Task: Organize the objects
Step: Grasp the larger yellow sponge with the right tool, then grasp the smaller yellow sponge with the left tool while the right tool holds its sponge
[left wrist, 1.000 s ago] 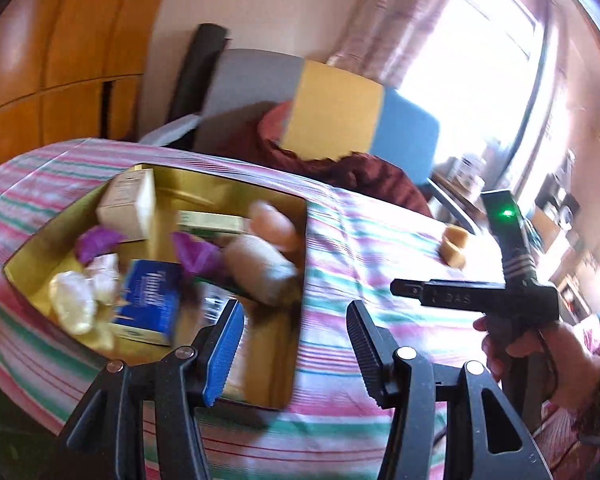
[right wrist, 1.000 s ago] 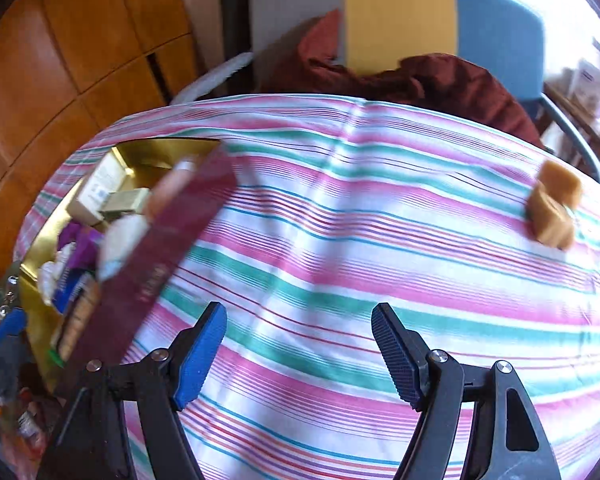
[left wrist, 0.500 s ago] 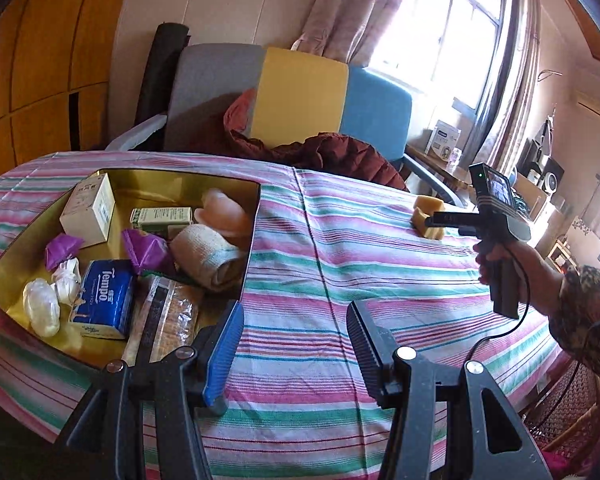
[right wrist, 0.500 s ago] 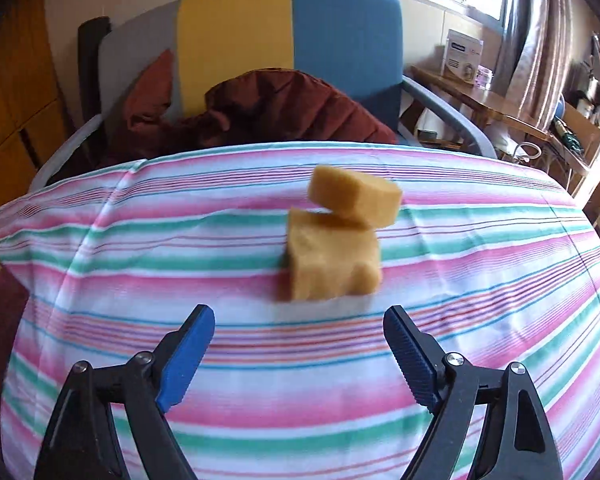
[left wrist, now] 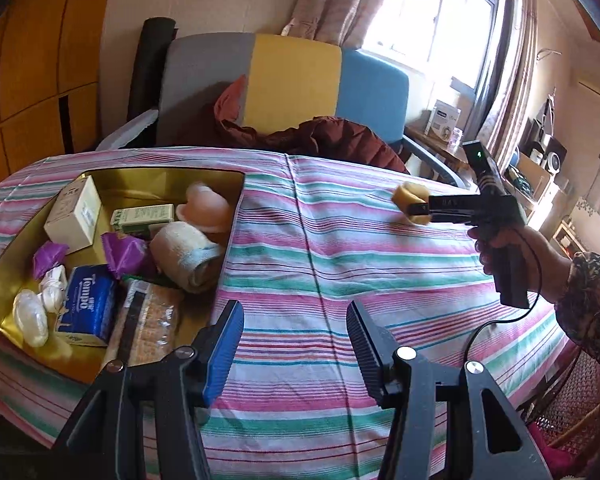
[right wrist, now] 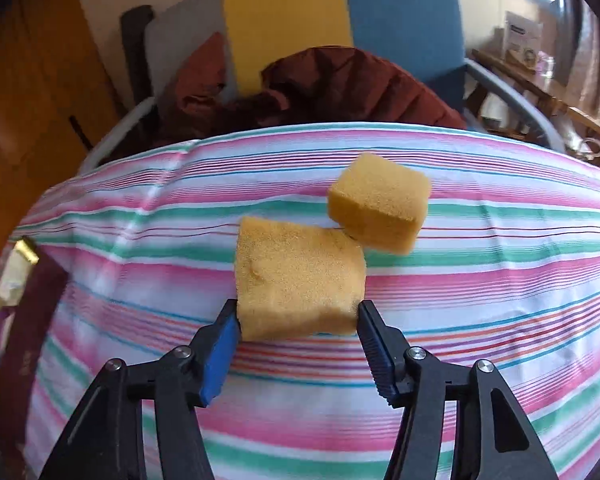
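Two yellow sponges lie on the striped tablecloth (right wrist: pixel 480 300). The nearer sponge (right wrist: pixel 296 276) sits between the pads of my right gripper (right wrist: pixel 296 316); its jaws are closing and both pads touch the sponge's sides. A smaller sponge (right wrist: pixel 380 208) leans against it just behind. In the left wrist view the right gripper (left wrist: pixel 418 210) reaches the sponges (left wrist: pixel 406 194) at the far right, held by a person's hand (left wrist: pixel 500 240). My left gripper (left wrist: pixel 294 320) stands open over bare cloth, beside the gold tin (left wrist: pixel 160 180).
The tin holds a white box (left wrist: pixel 74 216), a green box (left wrist: pixel 144 216), a rolled cloth (left wrist: pixel 188 256), a blue tissue pack (left wrist: pixel 88 304) and more. A dark maroon lid (right wrist: pixel 32 320) leans at its edge. An armchair (left wrist: pixel 296 80) with a maroon jacket (left wrist: pixel 332 140) stands behind the table.
My right gripper swung from beside the tin across the table to the sponges, and its jaws came in around the nearer one. My left gripper shifted a little, still open.
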